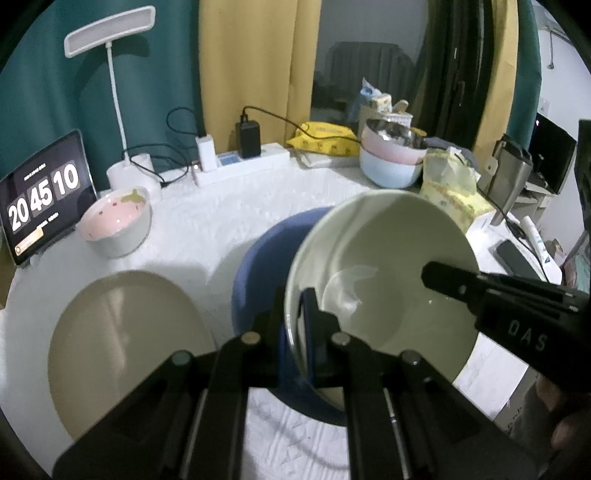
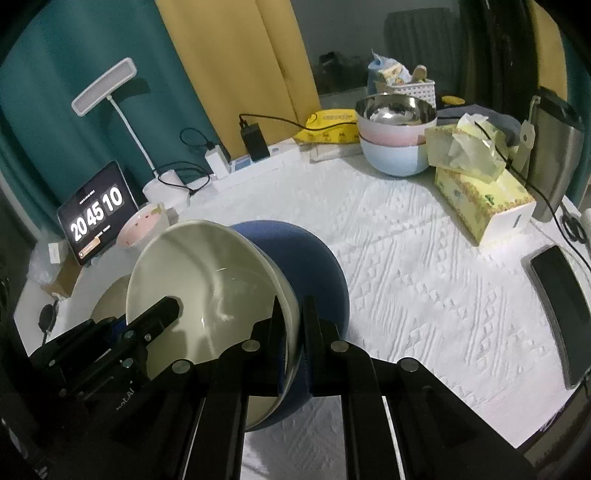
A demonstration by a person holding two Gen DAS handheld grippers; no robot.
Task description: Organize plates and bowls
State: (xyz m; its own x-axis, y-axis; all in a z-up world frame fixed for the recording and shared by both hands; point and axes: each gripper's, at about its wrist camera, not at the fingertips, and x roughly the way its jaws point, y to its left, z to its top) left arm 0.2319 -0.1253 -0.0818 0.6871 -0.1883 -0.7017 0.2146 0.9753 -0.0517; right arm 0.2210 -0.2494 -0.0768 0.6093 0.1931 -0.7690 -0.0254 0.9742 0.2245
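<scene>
Cream bowl (image 1: 384, 288) held tilted above the blue plate (image 1: 258, 258), near the middle of the white cloth (image 2: 424, 266), mouth tipped toward the cameras. Left gripper (image 1: 295, 314) clamped on the bowl's left rim, one finger inside and one outside; right gripper (image 2: 291, 321) pinching the opposite rim the same way, so both closed on the same bowl. Whether the bowl's underside touches the plate: cannot tell. Beige plate (image 1: 122, 350) lying flat just left of the blue one, near edge of the cloth. Pink bowl (image 1: 118, 221) farther left, beside the tablet clock (image 1: 44, 206) and lamp (image 1: 110, 33). Stacked bowls (image 2: 395, 136), steel over pink over pale blue, at the far right, next to the tissue box (image 2: 480, 192); phone (image 2: 561, 314) at the right edge. Likely step: carrying or setting the bowl for stacking. To do it well: level the bowl first by matching both wrists, lower straight down, centre it over its resting place, then ease one grip off before the other to avoid a skid or a chipped rim. Glazed rim probably slippery, so steady even pressure, no twisting between the two grips.
</scene>
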